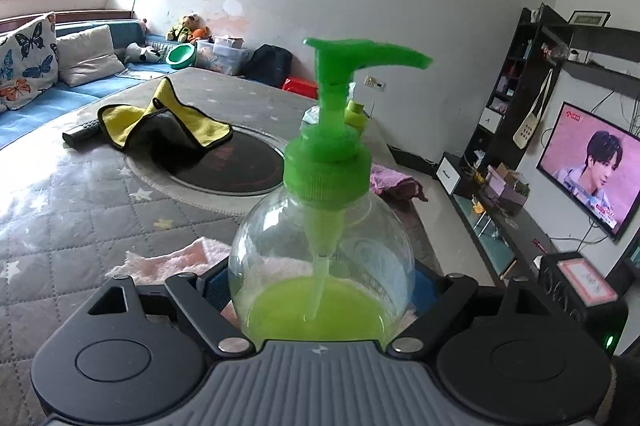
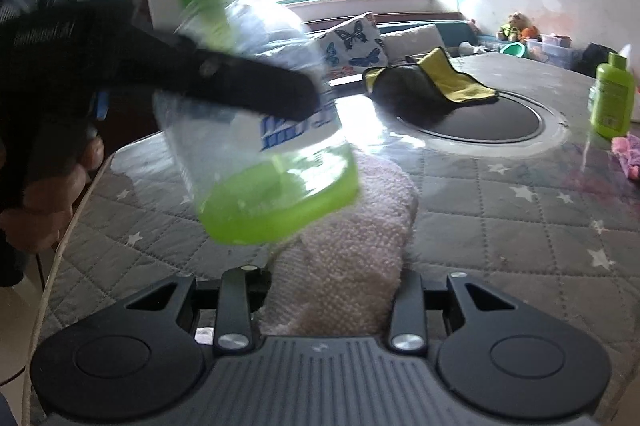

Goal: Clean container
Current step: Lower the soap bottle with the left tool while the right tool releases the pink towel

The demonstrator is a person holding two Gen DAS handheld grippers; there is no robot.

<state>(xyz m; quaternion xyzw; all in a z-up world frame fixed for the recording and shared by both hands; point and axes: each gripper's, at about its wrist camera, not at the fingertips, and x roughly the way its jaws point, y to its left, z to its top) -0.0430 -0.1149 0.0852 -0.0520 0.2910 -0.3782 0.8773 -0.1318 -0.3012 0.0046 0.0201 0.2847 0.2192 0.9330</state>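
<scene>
My left gripper (image 1: 320, 286) is shut on a clear pump bottle (image 1: 320, 258) with a green pump head and green liquid in its base. In the right wrist view the same bottle (image 2: 256, 130) is tilted and blurred, held above the table by the left gripper's black finger (image 2: 248, 82). My right gripper (image 2: 332, 290) is shut on a pale pink towel (image 2: 352, 238), which reaches up to just under the bottle's base. The towel's edge also shows behind the bottle in the left wrist view (image 1: 168, 262).
The quilted grey table cover (image 1: 80, 218) has a round black inset plate (image 1: 236, 162) with a yellow-and-grey cloth (image 1: 168, 126) on it. A small green bottle (image 2: 612, 98) and a pink-purple rag (image 2: 628, 154) lie at the table's right. A sofa stands behind; a TV is on at the right.
</scene>
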